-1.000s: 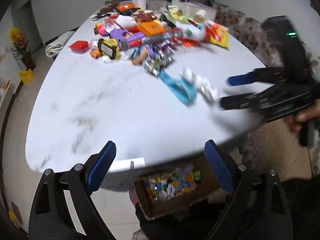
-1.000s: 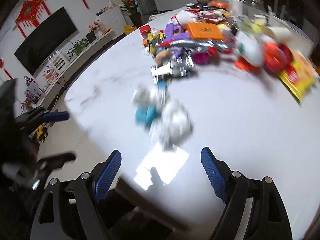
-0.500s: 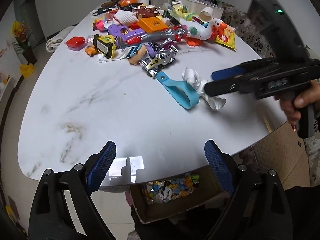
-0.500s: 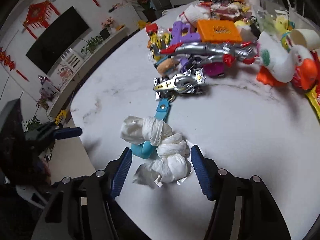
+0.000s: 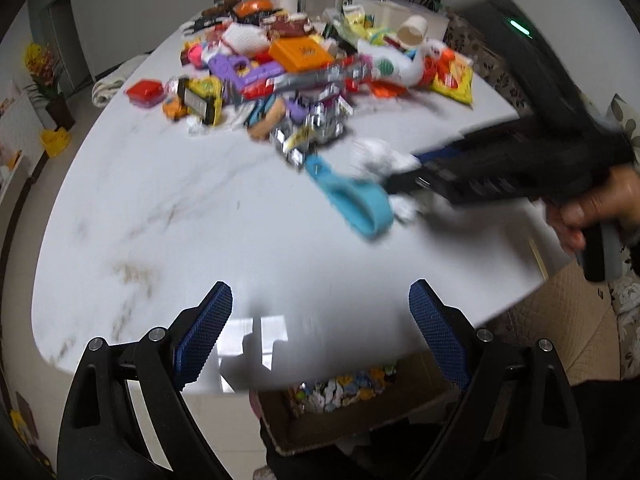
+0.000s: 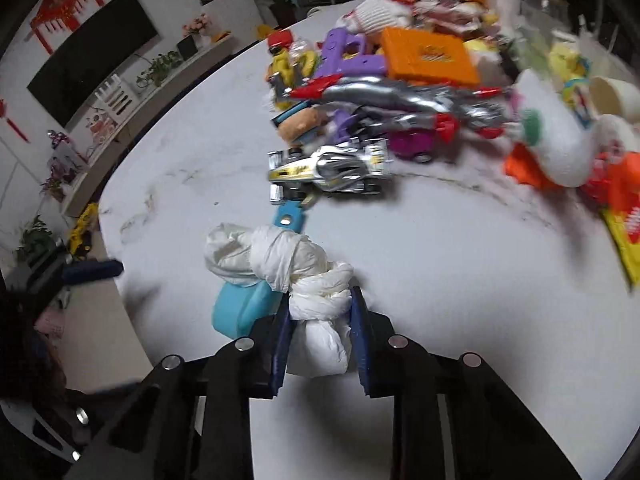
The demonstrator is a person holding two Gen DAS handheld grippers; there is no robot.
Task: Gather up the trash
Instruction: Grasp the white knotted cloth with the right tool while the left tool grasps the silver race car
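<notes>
A crumpled white tissue wad (image 6: 296,268) lies on the white marble table (image 6: 460,280), partly over a light blue strap (image 6: 240,308). My right gripper (image 6: 320,320) is shut on the near end of the tissue, its blue pads pressing both sides. In the left wrist view the right gripper (image 5: 404,176) reaches in from the right onto the tissue (image 5: 376,156) beside the blue strap (image 5: 352,200). My left gripper (image 5: 320,332) is open and empty above the table's near edge.
A heap of toys and packets (image 5: 296,68) covers the far half of the table, with a silver toy car (image 6: 332,168) nearest the tissue. A cardboard box of colourful scraps (image 5: 344,396) stands on the floor below the near edge. A yellow packet (image 5: 452,80) lies at the right.
My right gripper moved forward and closed on the near end of the tissue wad. My left gripper stayed open, shifting only slightly.
</notes>
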